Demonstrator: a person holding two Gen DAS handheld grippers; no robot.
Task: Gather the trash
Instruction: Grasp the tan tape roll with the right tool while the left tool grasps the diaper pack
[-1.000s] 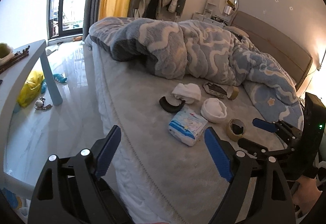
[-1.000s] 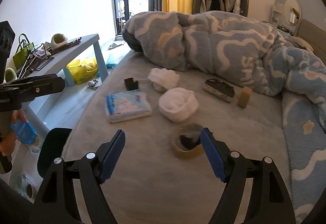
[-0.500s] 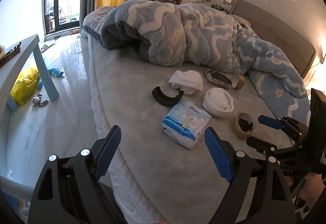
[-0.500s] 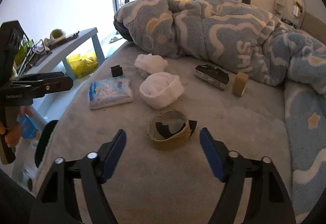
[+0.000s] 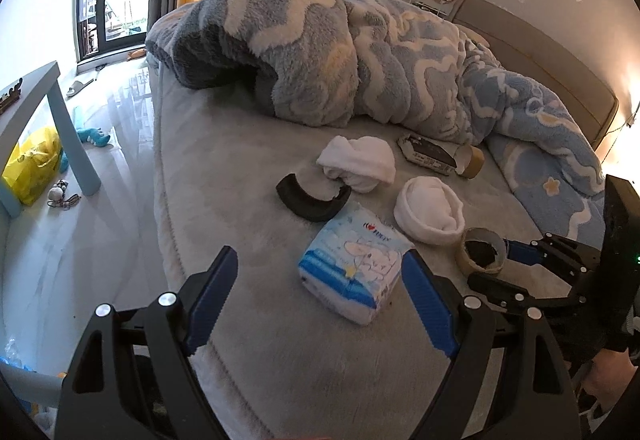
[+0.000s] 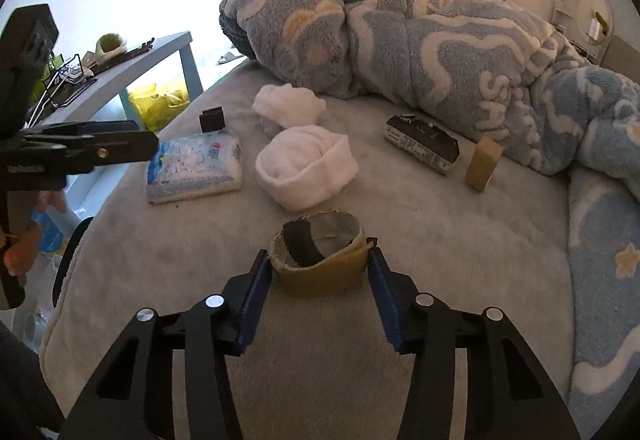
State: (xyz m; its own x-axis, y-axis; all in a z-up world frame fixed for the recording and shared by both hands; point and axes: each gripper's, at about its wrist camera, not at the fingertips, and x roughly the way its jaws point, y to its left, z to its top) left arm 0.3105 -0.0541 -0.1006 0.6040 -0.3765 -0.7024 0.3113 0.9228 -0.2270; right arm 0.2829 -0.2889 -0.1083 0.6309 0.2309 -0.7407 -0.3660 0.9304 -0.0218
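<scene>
On a grey bed point(image 6: 420, 240), our right gripper point(image 6: 320, 272) brackets a torn cardboard tape core point(image 6: 320, 260), its blue fingers point(image 6: 256, 292) spread to either side and seemingly just touching the cardboard without squeezing it yet. The core stands on end at the near edge of the clutter, a black strip curled inside it, just in front of a rolled white cloth point(image 6: 306, 170). Our left gripper point(image 5: 320, 296) hovers lower over the mattress edge, fingers point(image 5: 210, 292) spread wide and empty, with a blue-and-white tissue pack point(image 5: 356, 268) lying between and beyond them. A black curved scrap point(image 5: 310, 200), a dark crumpled wrapper point(image 6: 422, 148) and a second tan core point(image 6: 484, 162) lie farther up the bed, near the blue fleece blanket point(image 6: 400, 40). We judge the step in hand to be the first pick-up, and it wants a gentle, centred close: the cardboard wall looks thin and ragged, so a hard pinch may fold it flat and let it slip. Seating the pads low on the ring and lifting straight up should keep the loose strip inside
</scene>
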